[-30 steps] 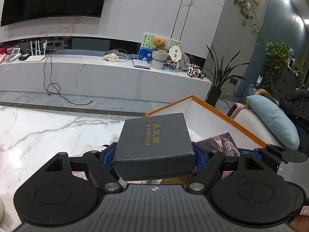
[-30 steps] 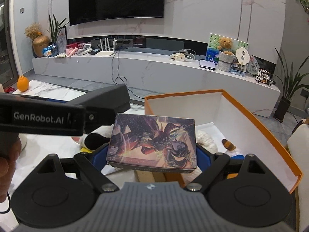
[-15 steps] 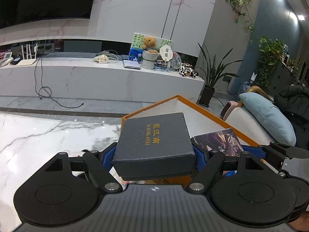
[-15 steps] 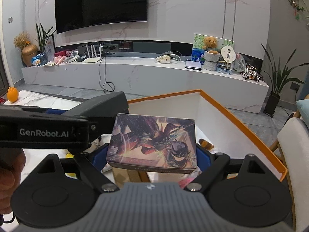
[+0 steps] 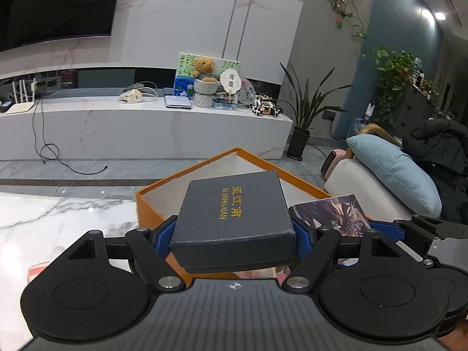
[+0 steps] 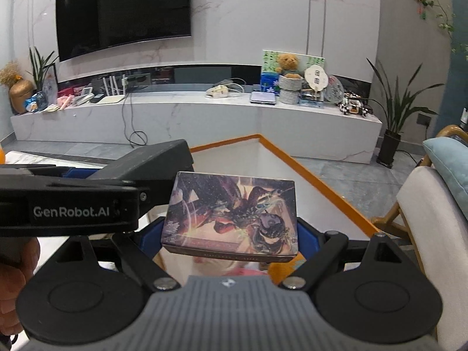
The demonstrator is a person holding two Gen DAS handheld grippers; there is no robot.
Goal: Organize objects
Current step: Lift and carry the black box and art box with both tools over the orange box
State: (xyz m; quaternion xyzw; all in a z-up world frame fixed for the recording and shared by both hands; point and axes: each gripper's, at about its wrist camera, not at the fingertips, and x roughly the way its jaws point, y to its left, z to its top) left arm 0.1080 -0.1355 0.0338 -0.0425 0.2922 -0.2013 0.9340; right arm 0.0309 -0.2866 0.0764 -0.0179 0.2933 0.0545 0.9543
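My left gripper (image 5: 234,231) is shut on a dark blue box (image 5: 234,219) with gold lettering, held over the near left corner of an orange storage box (image 5: 149,213) with white inner walls. My right gripper (image 6: 231,234) is shut on a box with dark fantasy artwork (image 6: 234,213), held above the same orange storage box (image 6: 307,172). In the left wrist view the artwork box (image 5: 330,213) shows just to the right. In the right wrist view the left gripper's black body (image 6: 87,199) lies close on the left. Soft items lie blurred inside the storage box.
A white marble table (image 5: 58,219) carries the storage box. A pale chair (image 6: 433,228) with a blue cushion (image 5: 395,172) stands close on the right. Beyond the floor runs a long white TV bench (image 6: 204,117) with clutter, and a potted plant (image 6: 392,122).
Both grippers have carried their boxes sideways toward the orange storage box. Its rim now lies under both boxes. The grips are unchanged.
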